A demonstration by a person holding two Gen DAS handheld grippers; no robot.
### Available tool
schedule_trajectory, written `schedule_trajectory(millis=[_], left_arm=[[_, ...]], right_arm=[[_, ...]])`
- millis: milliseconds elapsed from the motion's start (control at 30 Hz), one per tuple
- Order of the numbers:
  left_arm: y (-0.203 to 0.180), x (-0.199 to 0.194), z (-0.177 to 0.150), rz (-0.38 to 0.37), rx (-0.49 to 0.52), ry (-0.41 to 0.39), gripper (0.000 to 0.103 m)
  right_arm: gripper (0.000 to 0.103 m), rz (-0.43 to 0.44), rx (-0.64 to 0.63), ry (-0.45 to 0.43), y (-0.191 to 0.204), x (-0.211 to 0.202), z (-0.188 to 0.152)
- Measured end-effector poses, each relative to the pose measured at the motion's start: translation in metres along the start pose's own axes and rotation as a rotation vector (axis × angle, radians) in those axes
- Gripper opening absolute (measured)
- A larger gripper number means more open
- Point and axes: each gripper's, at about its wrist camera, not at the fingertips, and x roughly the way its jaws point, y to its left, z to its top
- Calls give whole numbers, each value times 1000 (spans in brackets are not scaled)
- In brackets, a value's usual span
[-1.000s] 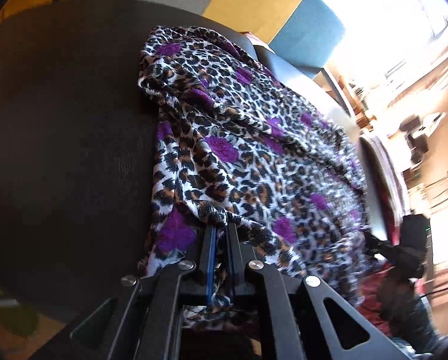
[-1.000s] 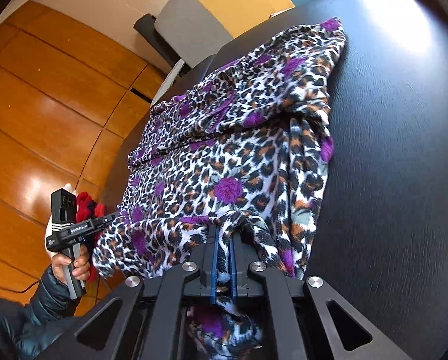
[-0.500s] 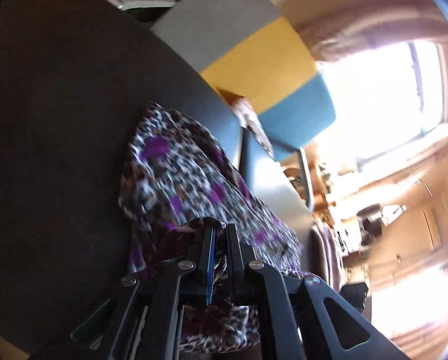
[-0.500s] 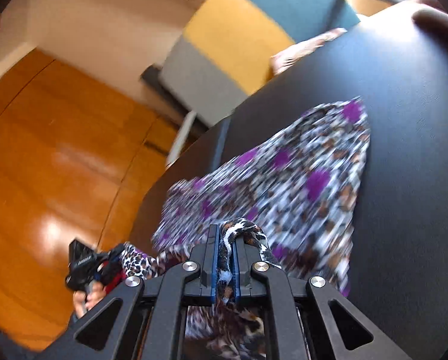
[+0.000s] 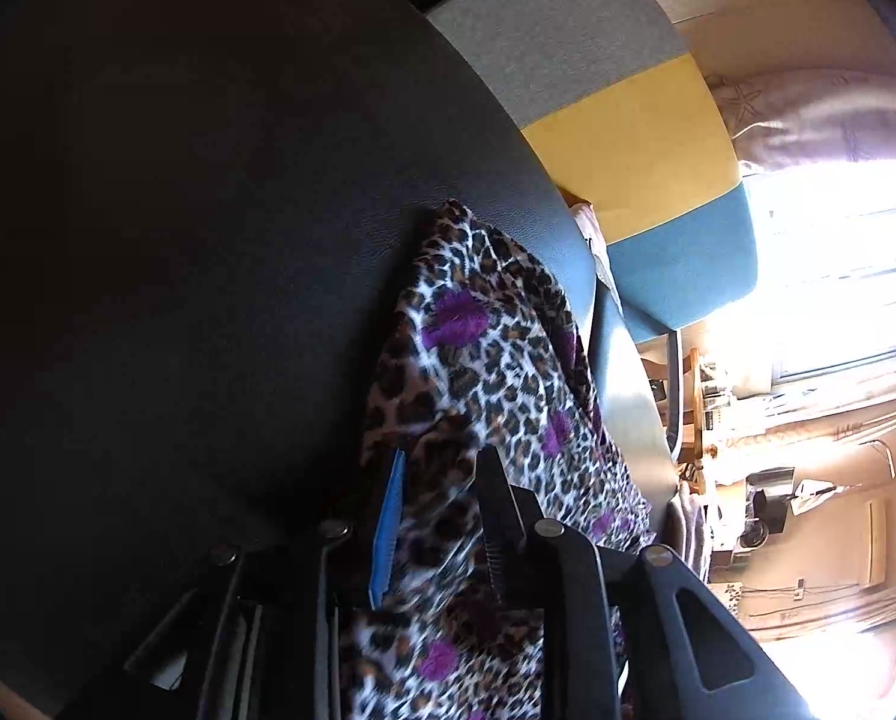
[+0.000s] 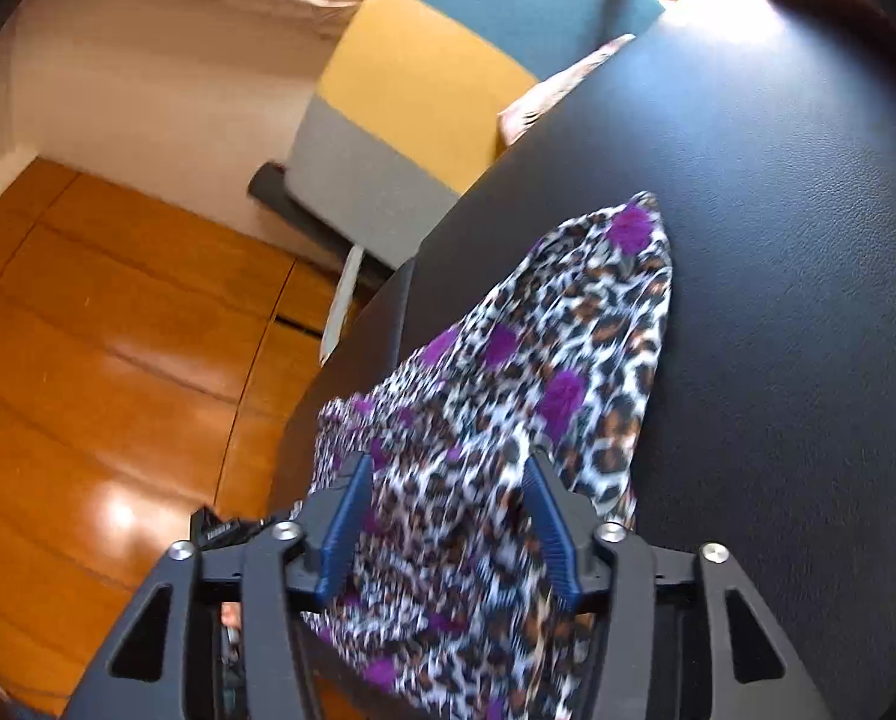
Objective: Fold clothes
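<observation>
The left gripper (image 5: 441, 468) has its 2 jaws spreading apart at this moment; the leopard-print garment (image 5: 484, 360) runs between them, and the blue pad on one finger (image 5: 387, 534) stands clear of the cloth on its inner side, so nothing is pinched. The right gripper (image 6: 444, 474) is also opening, its jaws already set wide, with the same leopard-print garment (image 6: 538, 372) lying loose in the gap and neither ribbed blue pad pressing on it.

From the jaws the cloth, white and brown with black spots and purple blotches, stretches forward in a narrowing, folded band and ends in a point on the black table (image 6: 778, 240). It lies along the table's edge, the side toward the wooden floor (image 6: 87, 360), and part of it near the grippers hangs over that edge.

Beyond the far edge stands a chair (image 5: 616, 120) with a back in 3 bands: grey, yellow and blue. A bright window (image 5: 838, 264) is past it.
</observation>
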Motion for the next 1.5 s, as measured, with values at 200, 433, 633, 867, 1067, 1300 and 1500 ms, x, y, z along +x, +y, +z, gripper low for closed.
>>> schedule_trajectory(millis=[200, 433, 633, 867, 1067, 1300, 1500], left_arm=[[8, -27, -40, -6, 99, 21, 24], [-11, -11, -81, -111, 225, 148, 24], [-63, 35, -90, -118, 329, 248, 25], [-94, 52, -92, -163, 367, 271, 29], [-76, 39, -92, -187, 350, 260, 31], [-89, 55, -90, -165, 379, 289, 31], [-128, 78, -48, -184, 397, 210, 31]], right_arm=[[58, 17, -36, 72, 6, 15, -18], [72, 54, 6, 165, 7, 44, -4], [77, 176, 180, -104, -7, 31, 25], [79, 140, 93, -62, 3, 9, 10], [95, 212, -10, 156, 28, 20, -45], [98, 120, -47, 257, 47, 82, -69], [100, 95, -34, 160, 55, 81, -38]])
